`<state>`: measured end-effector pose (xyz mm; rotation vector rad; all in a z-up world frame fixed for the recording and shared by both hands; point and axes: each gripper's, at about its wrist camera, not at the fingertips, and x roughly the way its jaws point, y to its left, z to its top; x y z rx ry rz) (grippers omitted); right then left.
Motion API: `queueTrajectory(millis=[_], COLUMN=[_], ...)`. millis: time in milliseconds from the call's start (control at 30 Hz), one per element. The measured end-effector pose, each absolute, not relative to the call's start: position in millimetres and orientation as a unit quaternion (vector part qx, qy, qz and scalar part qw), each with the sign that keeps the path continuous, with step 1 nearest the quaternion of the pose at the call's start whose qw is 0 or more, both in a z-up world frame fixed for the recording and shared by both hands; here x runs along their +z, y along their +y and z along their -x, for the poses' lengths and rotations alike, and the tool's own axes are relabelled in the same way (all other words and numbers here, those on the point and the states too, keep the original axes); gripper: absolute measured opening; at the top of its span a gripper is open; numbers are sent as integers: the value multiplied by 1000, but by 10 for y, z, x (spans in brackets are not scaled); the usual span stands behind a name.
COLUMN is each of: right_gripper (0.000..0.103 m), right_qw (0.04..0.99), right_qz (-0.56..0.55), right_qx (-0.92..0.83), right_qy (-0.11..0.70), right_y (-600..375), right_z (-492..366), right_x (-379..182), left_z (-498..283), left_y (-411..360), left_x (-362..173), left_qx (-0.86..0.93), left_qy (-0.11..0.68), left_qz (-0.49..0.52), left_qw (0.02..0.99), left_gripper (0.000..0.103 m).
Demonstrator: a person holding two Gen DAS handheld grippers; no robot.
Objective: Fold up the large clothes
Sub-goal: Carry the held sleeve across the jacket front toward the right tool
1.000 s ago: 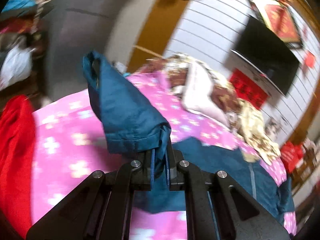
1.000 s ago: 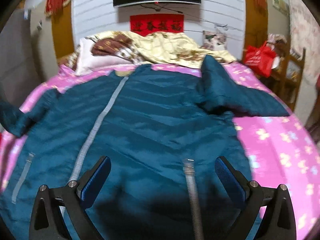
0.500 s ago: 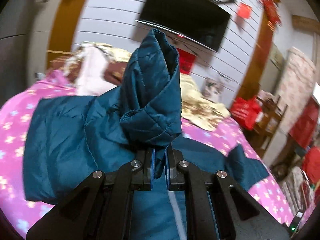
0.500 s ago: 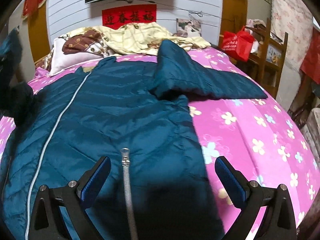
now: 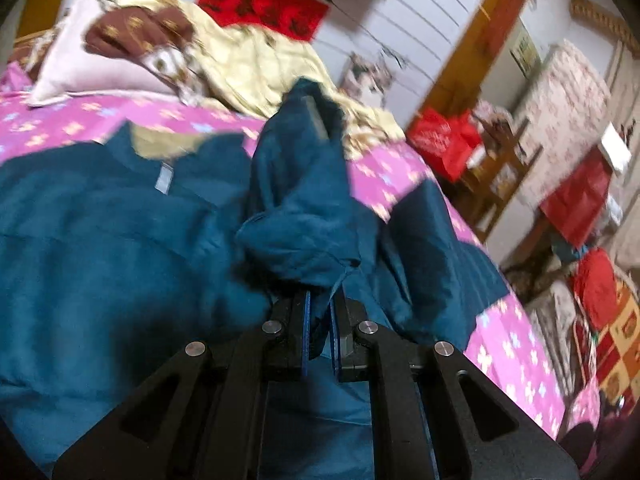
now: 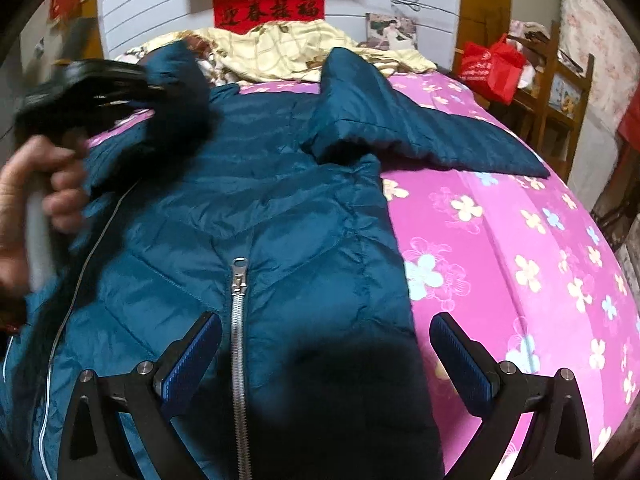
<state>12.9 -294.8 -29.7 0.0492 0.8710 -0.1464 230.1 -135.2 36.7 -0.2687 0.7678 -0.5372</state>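
Jacket (image 6: 256, 200) lies on the bed (image 6: 520, 240); the right view alone shows a hand (image 6: 36, 192) carrying the left gripper (image 5: 320, 312), clamped on a sleeve (image 5: 300, 208), while the right gripper (image 6: 324, 356) gapes empty.

From my right wrist camera, the teal jacket (image 6: 280, 184) lies spread on the pink floral bedspread (image 6: 520, 240), zipper (image 6: 239, 320) uppermost. My right gripper (image 6: 324, 354) hangs above the hem, jaws wide apart and empty. At left my hand (image 6: 36, 200) holds the left gripper (image 6: 160, 88), clamped on one sleeve (image 6: 176, 92). The other sleeve (image 6: 400, 128) lies across the bedspread.
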Motion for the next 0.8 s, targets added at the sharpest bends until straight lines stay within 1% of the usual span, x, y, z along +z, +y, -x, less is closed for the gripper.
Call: queueTrajectory(millis=[100, 233, 433, 467, 500, 600, 633, 667, 700, 733, 800], right_gripper=[103, 103, 103, 103, 103, 103, 103, 103, 103, 103, 103], right_qw=[900, 893, 892, 893, 893, 893, 892, 892, 892, 892, 893], right_qz=[-1, -17, -20, -21, -21, -22, -22, -22, -21, -21, -24], right_qx=[-86, -85, -91, -91, -91, -95, -95, -96, -96, -98, -102], right_qy=[428, 442, 441, 441, 441, 440, 441, 441, 440, 440, 437], right_y=[-2914, -2977, -2982, -2977, -2973, -2954, -2946, -2934, -2927, -2922, -2921], right_z=[-150, -172, -174, -181, -186, -204, -210, -216, -220, -230, -237], right_x=[-337, -386, -390, -390, -391, -399, -401, -404, -404, -407, -400], left_z=[-2269, -2266, -2163, -2140, -2116, -1976, -1945, -1912, -1888, -1845, -1702], left_y=[-1563, -1728, -1739, -1741, -1746, -1762, -1774, -1799, -1827, -1845, -1813], left_x=[255, 113, 35, 27, 19, 57, 46, 40, 41, 60, 197], left_qx=[-283, -309, -333, -335, -336, -358, -363, -369, -373, -375, -369], left_qy=[382, 408, 431, 437, 444, 439, 442, 447, 455, 462, 447], left_qz=[117, 100, 83, 78, 72, 64, 62, 60, 58, 53, 33], left_qw=[872, 853, 834, 831, 827, 822, 818, 813, 806, 802, 814], left_gripper=[6, 6, 7, 7, 13, 15, 17, 23, 44, 55, 55])
